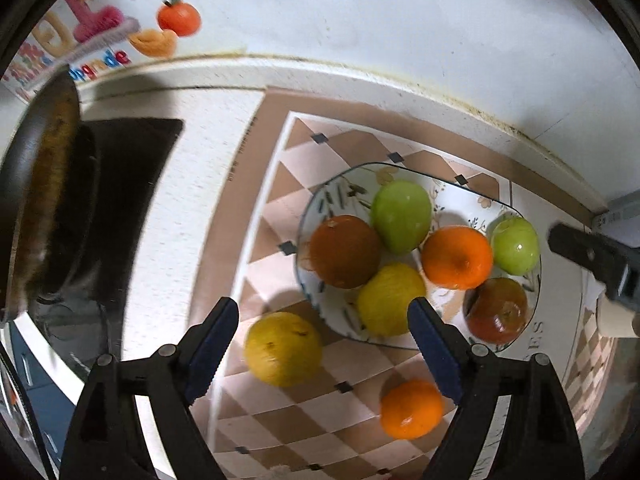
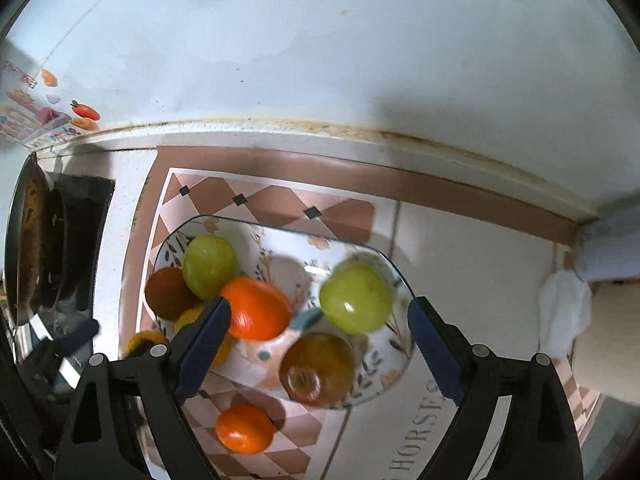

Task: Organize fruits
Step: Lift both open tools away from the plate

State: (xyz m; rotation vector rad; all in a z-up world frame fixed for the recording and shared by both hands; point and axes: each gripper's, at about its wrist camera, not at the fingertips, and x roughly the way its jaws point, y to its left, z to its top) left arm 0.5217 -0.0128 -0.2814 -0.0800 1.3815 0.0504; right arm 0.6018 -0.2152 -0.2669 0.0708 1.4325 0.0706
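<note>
Both grippers — left gripper (image 1: 324, 312), right gripper (image 2: 320, 312) — are held over the plate (image 2: 280, 236) (jaws spread, nothing gripped).

A dark frying pan (image 1: 44, 196) sits on a black stovetop (image 1: 120, 216) left of the fingers; a checkered mat (image 1: 276, 208) lies beneath them.

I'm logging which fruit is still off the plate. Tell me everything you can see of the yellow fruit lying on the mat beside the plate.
The yellow fruit is roundish with a dull, slightly mottled yellow skin and a few small dark specks, probably a lemon or similar citrus. It looks whole. It rests on the checkered mat, just outside the near-left rim of the floral plate, apparently not touching it. Nothing grips it. In the right wrist view it is mostly hidden.
</note>
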